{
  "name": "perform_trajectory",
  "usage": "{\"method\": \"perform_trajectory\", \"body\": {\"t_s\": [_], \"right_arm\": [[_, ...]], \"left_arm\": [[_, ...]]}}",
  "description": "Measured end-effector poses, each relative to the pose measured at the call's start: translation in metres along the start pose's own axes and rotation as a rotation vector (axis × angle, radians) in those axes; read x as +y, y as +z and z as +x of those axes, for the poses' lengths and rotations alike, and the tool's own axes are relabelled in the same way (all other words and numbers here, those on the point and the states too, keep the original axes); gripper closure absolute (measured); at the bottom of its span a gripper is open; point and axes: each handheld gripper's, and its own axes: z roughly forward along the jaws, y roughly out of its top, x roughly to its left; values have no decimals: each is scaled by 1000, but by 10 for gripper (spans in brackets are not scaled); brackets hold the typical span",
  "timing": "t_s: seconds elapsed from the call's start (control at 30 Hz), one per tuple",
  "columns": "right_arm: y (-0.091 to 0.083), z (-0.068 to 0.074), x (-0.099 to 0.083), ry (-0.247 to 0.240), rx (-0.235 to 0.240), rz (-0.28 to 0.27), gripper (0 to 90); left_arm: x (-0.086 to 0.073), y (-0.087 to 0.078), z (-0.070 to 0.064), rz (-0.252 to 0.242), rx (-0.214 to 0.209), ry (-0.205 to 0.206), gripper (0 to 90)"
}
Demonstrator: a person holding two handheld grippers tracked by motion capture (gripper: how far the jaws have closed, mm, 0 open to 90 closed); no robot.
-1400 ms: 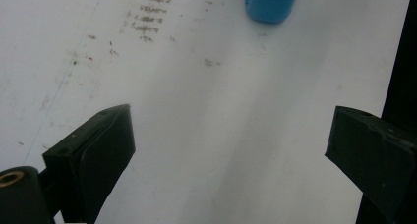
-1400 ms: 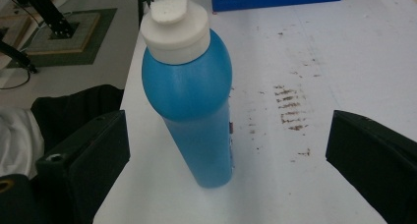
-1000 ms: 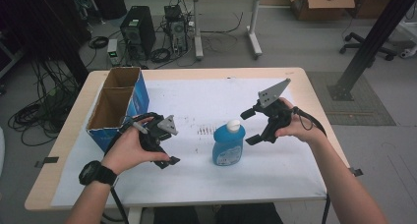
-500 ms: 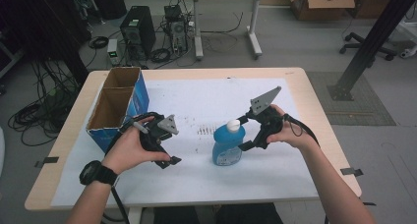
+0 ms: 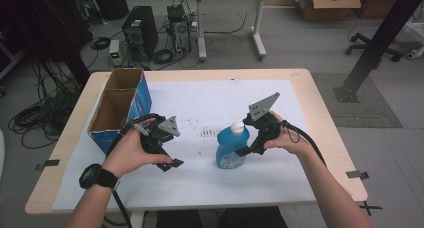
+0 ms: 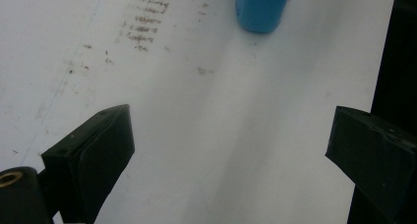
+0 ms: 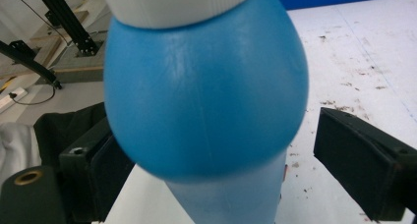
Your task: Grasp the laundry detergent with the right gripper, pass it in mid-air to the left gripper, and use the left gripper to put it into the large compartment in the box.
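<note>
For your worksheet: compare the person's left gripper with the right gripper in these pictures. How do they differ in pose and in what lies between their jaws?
The right gripper has the blue bottle between its open jaws; the left gripper has only white paper between its own. The right gripper is at the bottle's side; the left gripper is apart from it, nearer the cardboard box. The right gripper's grey plate stands higher than the left's. Both are hand-held, black and open.
</note>
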Motion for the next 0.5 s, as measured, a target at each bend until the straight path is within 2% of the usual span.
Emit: {"method": "perform_trajectory", "body": {"t_s": [0.5], "right_arm": [[7,-4,-5,7,27,-4,165]], "left_arm": [[0,0,0,-7,-7,1,48]]}}
